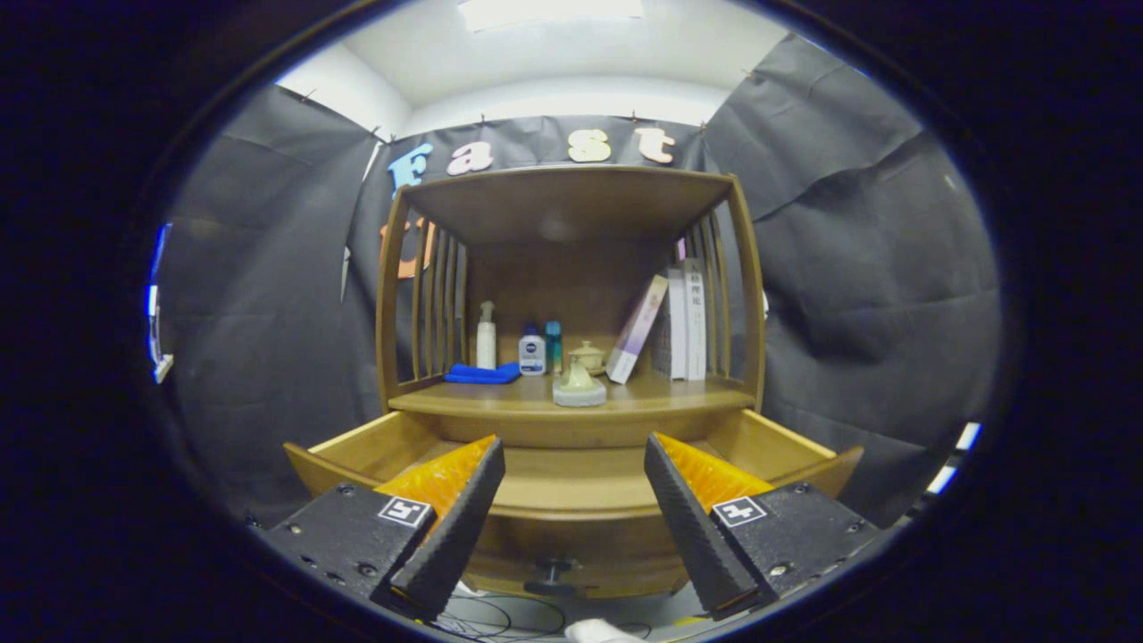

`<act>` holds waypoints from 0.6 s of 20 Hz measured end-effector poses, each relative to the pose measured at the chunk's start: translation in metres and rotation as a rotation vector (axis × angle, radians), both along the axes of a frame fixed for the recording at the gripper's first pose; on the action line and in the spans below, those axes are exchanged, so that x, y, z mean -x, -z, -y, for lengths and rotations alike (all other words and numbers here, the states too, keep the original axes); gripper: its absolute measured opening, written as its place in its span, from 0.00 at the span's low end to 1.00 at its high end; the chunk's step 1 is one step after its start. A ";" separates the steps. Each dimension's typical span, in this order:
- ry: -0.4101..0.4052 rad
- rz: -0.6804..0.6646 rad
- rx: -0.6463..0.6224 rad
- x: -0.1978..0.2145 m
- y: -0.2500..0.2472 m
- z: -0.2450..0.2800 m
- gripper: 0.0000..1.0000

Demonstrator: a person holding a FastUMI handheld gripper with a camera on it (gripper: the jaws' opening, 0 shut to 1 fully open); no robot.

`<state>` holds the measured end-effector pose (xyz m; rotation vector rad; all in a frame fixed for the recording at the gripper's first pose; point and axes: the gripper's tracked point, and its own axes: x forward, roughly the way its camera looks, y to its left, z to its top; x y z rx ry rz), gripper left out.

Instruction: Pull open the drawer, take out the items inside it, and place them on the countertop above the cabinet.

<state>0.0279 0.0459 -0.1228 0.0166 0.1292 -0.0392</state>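
Observation:
The wooden cabinet's drawer [571, 489] stands pulled out toward me, its dark knob [554, 572] low on the front panel. What I see of its inside is bare wood. My gripper [571, 455] hangs open over the drawer's front, nothing between its fingers. On the countertop [500, 402] above the drawer, near its front edge, sits a pale green teapot-like item [579, 386]. A second small pale pot [588, 355] stands behind it.
The countertop also carries a folded blue cloth [482, 373], a white pump bottle [486, 338], a small white-and-blue bottle [532, 352], a teal bottle [554, 344] and leaning books [671, 326]. Slatted sides and a top shelf [571, 201] enclose it. Cables [500, 616] lie on the floor below.

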 end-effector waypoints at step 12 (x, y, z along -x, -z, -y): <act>0.022 -0.149 0.031 0.003 0.070 -0.002 1.00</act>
